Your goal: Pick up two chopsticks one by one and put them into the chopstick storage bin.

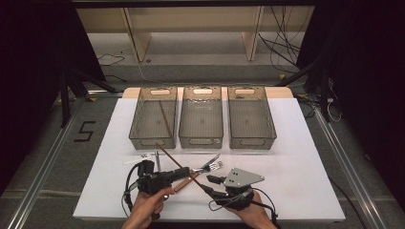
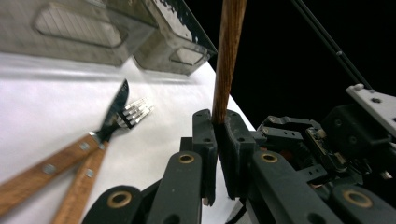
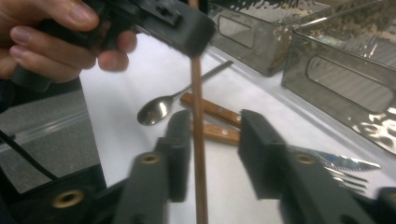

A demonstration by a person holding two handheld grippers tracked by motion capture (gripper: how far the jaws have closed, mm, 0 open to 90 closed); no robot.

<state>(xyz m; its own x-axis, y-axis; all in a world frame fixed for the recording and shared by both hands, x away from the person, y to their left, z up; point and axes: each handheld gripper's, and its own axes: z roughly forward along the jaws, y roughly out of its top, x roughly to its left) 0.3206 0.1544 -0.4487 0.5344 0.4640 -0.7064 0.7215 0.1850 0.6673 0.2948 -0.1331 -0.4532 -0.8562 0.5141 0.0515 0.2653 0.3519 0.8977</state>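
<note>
While left hand-held gripper [image 2: 220,125] clamps chopstick [image 2: 228,60] above the tabletop [image 1: 296,157] | right hand-held gripper [image 3: 215,140] jaws apart, chopstick between them, pads not pressing | knife [image 2: 56,163], fork [image 2: 133,114], spoon [image 3: 156,109] lie near bins [image 1: 201,117]

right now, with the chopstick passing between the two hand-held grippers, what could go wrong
1. The left hand-held gripper pinches the chopstick near one end, so the long free length may swing or slip.
2. The right hand-held gripper has its jaws open around the stick, so one grip carries it.
3. The knife and fork lie crossed just beyond the grippers and could get knocked.
</note>
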